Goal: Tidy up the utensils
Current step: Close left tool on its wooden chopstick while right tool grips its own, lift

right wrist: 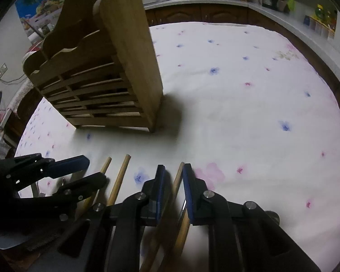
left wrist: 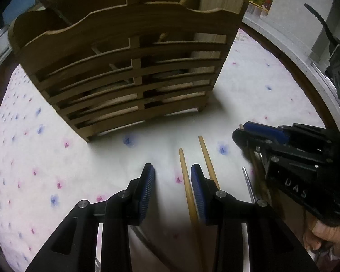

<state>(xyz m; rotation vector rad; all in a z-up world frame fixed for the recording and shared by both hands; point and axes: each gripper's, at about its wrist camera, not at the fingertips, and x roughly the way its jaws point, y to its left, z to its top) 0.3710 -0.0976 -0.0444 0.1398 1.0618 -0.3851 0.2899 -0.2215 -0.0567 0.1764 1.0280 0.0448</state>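
Note:
A slatted wooden utensil holder (left wrist: 129,68) stands on the flowered tablecloth; it also shows in the right wrist view (right wrist: 106,79), with a wooden handle sticking out of its top. Two wooden handles (left wrist: 185,181) lie side by side on the cloth in front of it. My left gripper (left wrist: 172,176) is open, low over the cloth, one handle lying between its fingers. My right gripper (right wrist: 174,176) is nearly shut around a third wooden handle (right wrist: 178,181); it shows in the left wrist view (left wrist: 244,133) to the right. The left gripper appears in the right wrist view (right wrist: 90,170).
A metal utensil handle (left wrist: 248,183) lies right of the wooden handles. The tablecloth (right wrist: 249,113) stretches wide to the right. A kitchen counter (right wrist: 215,0) with jars and a kettle runs behind the table.

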